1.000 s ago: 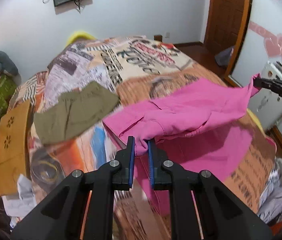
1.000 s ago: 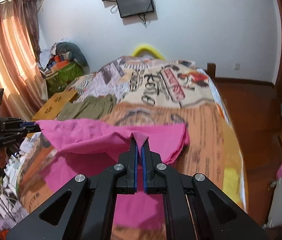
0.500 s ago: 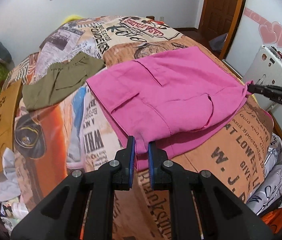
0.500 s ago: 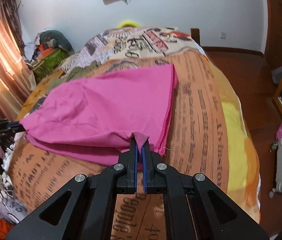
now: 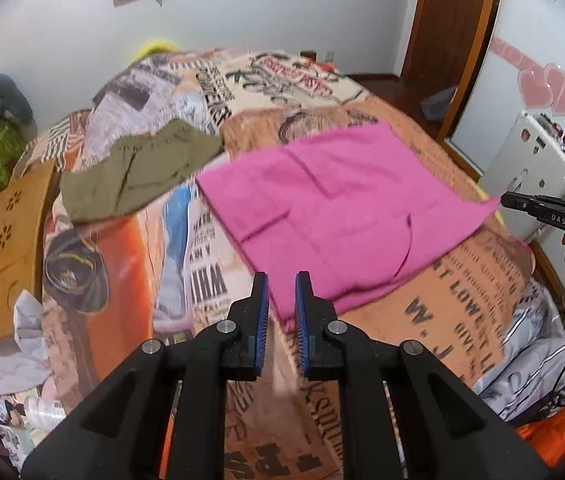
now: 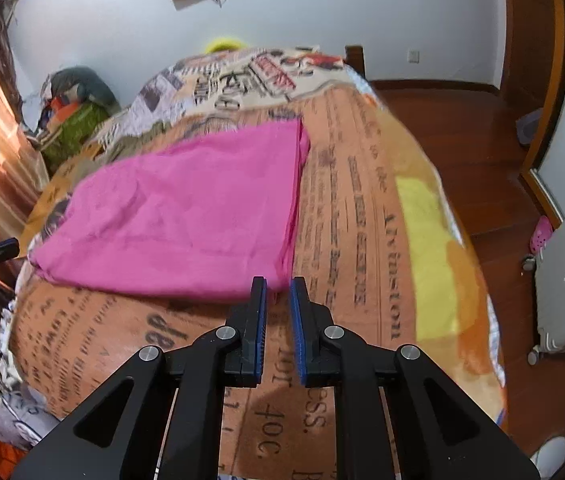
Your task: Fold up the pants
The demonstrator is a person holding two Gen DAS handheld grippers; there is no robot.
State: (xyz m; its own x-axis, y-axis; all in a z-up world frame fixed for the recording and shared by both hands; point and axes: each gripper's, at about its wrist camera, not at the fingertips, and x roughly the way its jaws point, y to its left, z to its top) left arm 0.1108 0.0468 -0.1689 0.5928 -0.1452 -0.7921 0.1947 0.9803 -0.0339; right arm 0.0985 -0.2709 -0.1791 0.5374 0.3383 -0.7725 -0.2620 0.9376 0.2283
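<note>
The pink pants lie folded flat on the patterned bedspread; they also show in the right wrist view. My left gripper is open and empty, just in front of the pants' near left corner. My right gripper is open and empty at the pants' near right corner. The right gripper also shows at the far right of the left wrist view, its tip at the pants' corner. The left gripper's tip shows at the left edge of the right wrist view.
Olive green shorts lie on the bed left of the pink pants. A wooden board leans at the bed's left side. A white appliance stands to the right, near a wooden door. Clutter sits by the curtain.
Both grippers lowered the pink pants onto the bed, folding them over, then opened and let go. The cloth now lies flat and both grippers have drawn back slightly.
</note>
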